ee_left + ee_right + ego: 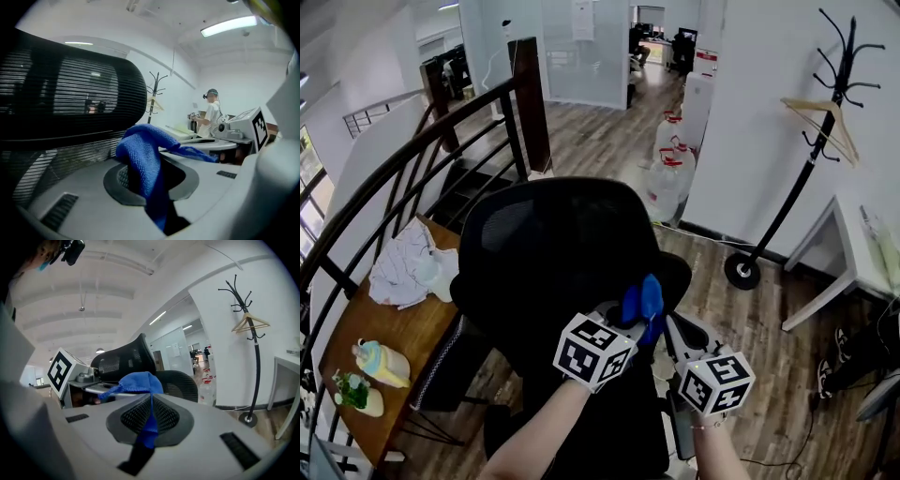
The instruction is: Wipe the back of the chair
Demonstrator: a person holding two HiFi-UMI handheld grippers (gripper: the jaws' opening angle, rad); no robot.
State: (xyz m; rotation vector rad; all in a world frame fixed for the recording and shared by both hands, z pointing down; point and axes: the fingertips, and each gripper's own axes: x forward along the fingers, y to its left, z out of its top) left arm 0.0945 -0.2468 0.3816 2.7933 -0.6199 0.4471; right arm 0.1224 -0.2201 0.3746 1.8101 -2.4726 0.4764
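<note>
The black mesh office chair (546,239) stands just ahead of me, its back (70,93) close on the left in the left gripper view. A blue cloth (643,302) is bunched between both grippers, just right of the chair. My left gripper (630,309) is shut on the blue cloth (143,157), which drapes over its jaws. My right gripper (662,321) is shut on another fold of the cloth (149,420), pinched between its ribbed pads. The chair back (123,359) rises behind the cloth in the right gripper view.
A black coat stand (811,159) with a wooden hanger (823,117) is at the right, beside a white table (853,248). At the left a wooden bench (398,337) with crumpled cloth runs along a dark railing (441,141). Water bottles (670,164) stand behind. A person (211,115) stands far off.
</note>
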